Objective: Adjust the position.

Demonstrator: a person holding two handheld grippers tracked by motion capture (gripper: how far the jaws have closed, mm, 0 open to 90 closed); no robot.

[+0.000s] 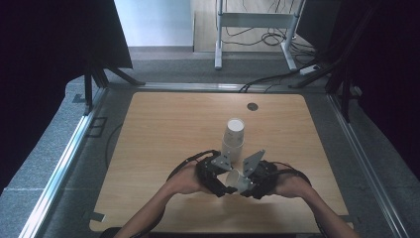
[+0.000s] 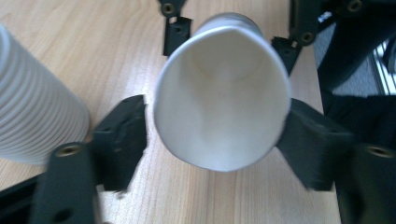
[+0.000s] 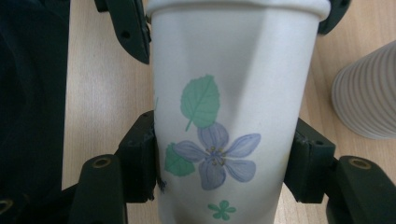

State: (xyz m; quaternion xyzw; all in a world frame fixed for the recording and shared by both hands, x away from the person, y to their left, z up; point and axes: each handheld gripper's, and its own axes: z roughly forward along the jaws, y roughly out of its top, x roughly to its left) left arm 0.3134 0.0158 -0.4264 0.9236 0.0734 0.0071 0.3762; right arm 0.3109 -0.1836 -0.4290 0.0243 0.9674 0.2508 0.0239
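Observation:
A white paper cup point(image 1: 236, 181) lies on its side between my two grippers, near the front middle of the wooden table point(image 1: 158, 148). In the right gripper view the cup point(image 3: 233, 70) shows a printed blue flower and green leaves. My right gripper point(image 3: 224, 158) is shut on it, both pads pressing its slightly dented wall. The left gripper view looks into the cup's mouth point(image 2: 222, 93). My left gripper point(image 2: 217, 140) stands open around the rim, with a gap at its left pad. Seen from above, the left gripper point(image 1: 224, 184) and right gripper point(image 1: 247, 186) face each other.
A tall stack of ribbed white cups point(image 1: 233, 139) stands just behind the grippers, and is also seen as a stack point(image 2: 32, 102) and a stack point(image 3: 369, 93) from the grippers. A round grommet point(image 1: 252, 106) sits near the table's far edge. Metal desk legs point(image 1: 255, 29) and cables lie beyond.

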